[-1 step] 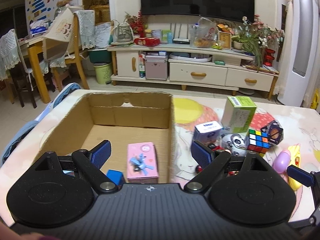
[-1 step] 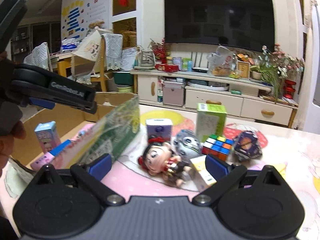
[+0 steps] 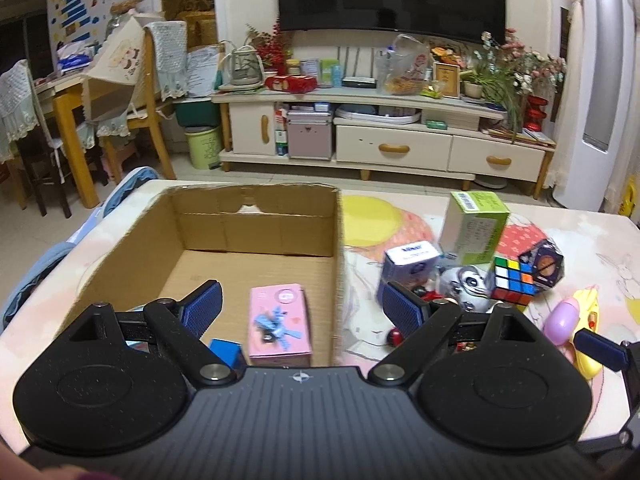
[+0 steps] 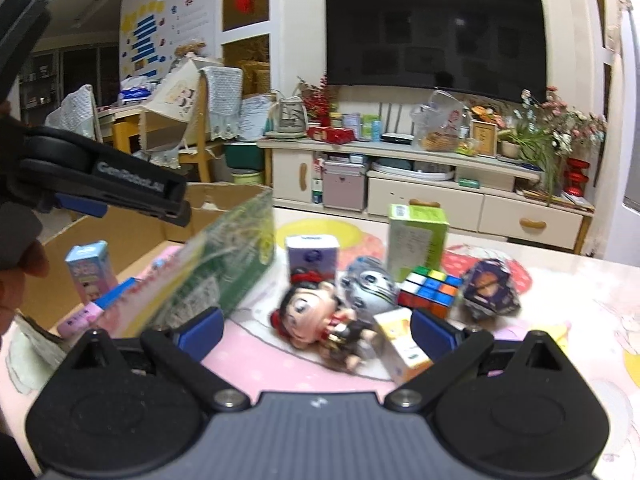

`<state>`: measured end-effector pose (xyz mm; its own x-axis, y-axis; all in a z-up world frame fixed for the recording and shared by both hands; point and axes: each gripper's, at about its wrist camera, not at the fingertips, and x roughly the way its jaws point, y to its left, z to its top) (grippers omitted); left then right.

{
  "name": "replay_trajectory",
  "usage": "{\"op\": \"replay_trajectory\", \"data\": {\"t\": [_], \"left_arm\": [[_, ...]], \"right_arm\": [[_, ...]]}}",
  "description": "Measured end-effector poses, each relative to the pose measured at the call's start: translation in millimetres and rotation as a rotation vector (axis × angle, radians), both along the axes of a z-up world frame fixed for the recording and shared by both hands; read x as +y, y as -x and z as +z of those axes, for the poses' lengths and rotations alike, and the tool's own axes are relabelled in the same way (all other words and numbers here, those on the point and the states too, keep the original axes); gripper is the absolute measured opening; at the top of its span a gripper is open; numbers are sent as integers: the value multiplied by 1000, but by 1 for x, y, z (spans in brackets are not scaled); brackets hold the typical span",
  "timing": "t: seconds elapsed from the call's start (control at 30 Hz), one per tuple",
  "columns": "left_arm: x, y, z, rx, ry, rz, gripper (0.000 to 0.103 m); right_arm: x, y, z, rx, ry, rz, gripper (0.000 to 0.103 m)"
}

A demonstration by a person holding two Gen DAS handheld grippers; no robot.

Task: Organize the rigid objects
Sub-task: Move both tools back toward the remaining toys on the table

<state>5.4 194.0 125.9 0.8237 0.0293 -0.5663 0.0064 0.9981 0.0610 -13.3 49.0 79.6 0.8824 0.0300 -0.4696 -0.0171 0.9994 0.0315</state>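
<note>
Inside the open brown cardboard box (image 3: 256,236) we see bare floor across the far half, enough for a gripper to come down. The near half is taken up: a pink rectangular carton (image 3: 280,322) lies flat near the right wall, with a small blue block (image 3: 226,350) just beside it. Right of the box, our way is crowded by a tight cluster: a green-and-white upright carton (image 3: 474,230), a white-and-purple small carton (image 3: 410,266), a multicoloured puzzle cube (image 3: 514,284) and a red-haired doll figure (image 4: 316,314), all touching or nearly so. The pale patterned tabletop (image 3: 592,240) beyond them lies open.
</note>
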Motion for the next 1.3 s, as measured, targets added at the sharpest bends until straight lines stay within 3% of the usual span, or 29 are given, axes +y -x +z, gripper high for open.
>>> {"op": "replay_trajectory", "data": {"t": [0.6,0.8,1.07,1.3], "left_arm": [[-33,6,-14,1,-24,-118,103],[-43,6,-23,18,15,-142,103],[-45,-1,-33,79,150,-140,103],[-56,-12,-48,112,157,-107,103]], "right_arm": [[-78,14,-16,8,-9,-173,99],[-107,10,-29,48,-13,-237,99],[-127,-1,-46,114,-28,-264,99],[-135,-10,-53,143,-33,-266,98]]}}
